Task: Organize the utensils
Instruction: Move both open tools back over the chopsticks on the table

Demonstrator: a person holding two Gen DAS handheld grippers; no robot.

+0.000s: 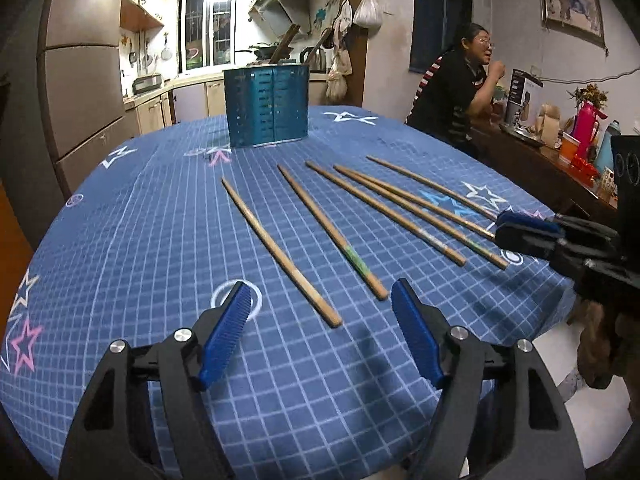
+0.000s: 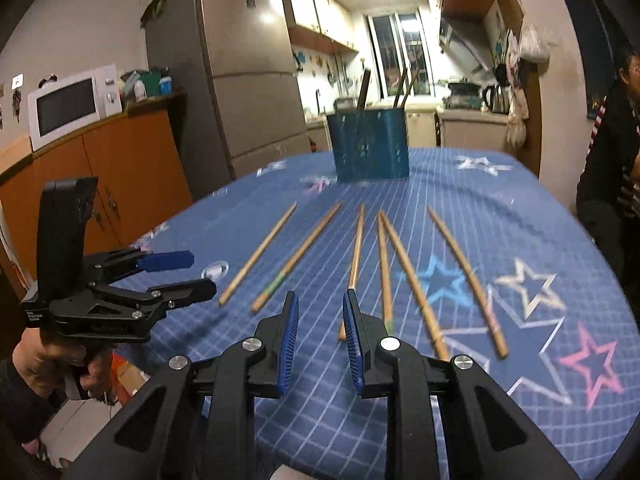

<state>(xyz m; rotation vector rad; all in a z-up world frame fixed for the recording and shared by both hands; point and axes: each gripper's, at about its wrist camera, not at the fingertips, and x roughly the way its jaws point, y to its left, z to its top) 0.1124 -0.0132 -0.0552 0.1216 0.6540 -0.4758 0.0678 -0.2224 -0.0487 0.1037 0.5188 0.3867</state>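
Observation:
Several wooden chopsticks (image 1: 280, 252) (image 2: 408, 280) lie fanned out on the blue checked tablecloth (image 1: 160, 240) (image 2: 500, 216). Behind them stands a blue perforated utensil holder (image 1: 266, 106) (image 2: 368, 148) with a few sticks poking out of it. My left gripper (image 1: 320, 296) (image 2: 204, 274) hovers low over the near end of the leftmost chopsticks, jaws wide open and empty. My right gripper (image 2: 321, 296) (image 1: 500, 228) is over the near ends of the right-hand chopsticks. Its jaws stand a narrow gap apart, with only cloth showing between them.
A person (image 1: 452, 92) sits at a cluttered side table with a pink flask (image 1: 586, 124) to the right. A fridge (image 2: 248, 72), a microwave (image 2: 68, 106) on an orange cabinet (image 2: 120, 172) and the kitchen lie behind the round table.

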